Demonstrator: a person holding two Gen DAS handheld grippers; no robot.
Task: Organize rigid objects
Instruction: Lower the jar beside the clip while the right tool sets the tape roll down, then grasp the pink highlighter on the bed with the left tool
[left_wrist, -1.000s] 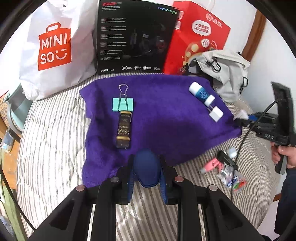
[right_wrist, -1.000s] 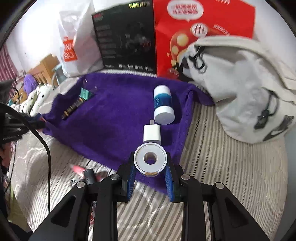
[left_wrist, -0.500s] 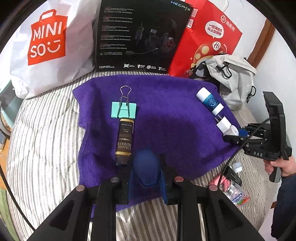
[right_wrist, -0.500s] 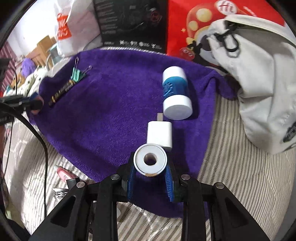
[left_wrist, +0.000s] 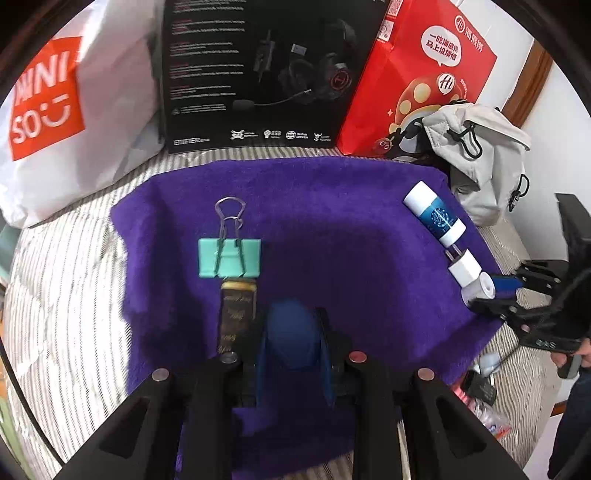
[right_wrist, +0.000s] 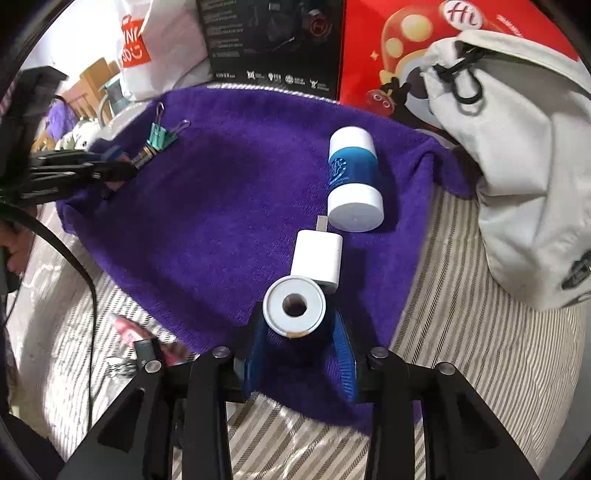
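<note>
A purple towel (left_wrist: 332, 221) lies on the striped bed. On its left side a teal binder clip (left_wrist: 229, 257) lies in line with a black-and-gold tube (left_wrist: 237, 310). My left gripper (left_wrist: 293, 339) is shut on a dark blue rounded object (left_wrist: 291, 336) just right of that tube. On the towel's right side a blue-and-white bottle (right_wrist: 352, 181) and a white charger plug (right_wrist: 318, 260) lie in a row. My right gripper (right_wrist: 295, 328) is shut on a white tape roll (right_wrist: 294, 304), which sits right behind the plug.
A white shopping bag (left_wrist: 55, 122), a black headset box (left_wrist: 258, 74) and a red bag (left_wrist: 417, 74) stand behind the towel. A grey backpack (right_wrist: 524, 147) lies at the right. Several small items, one of them pink (right_wrist: 127, 326), lie off the towel's near edge.
Both grippers have moved forward over the towel. The blue object came up beside the black-and-gold tube, and the tape roll closed in behind the white plug.
</note>
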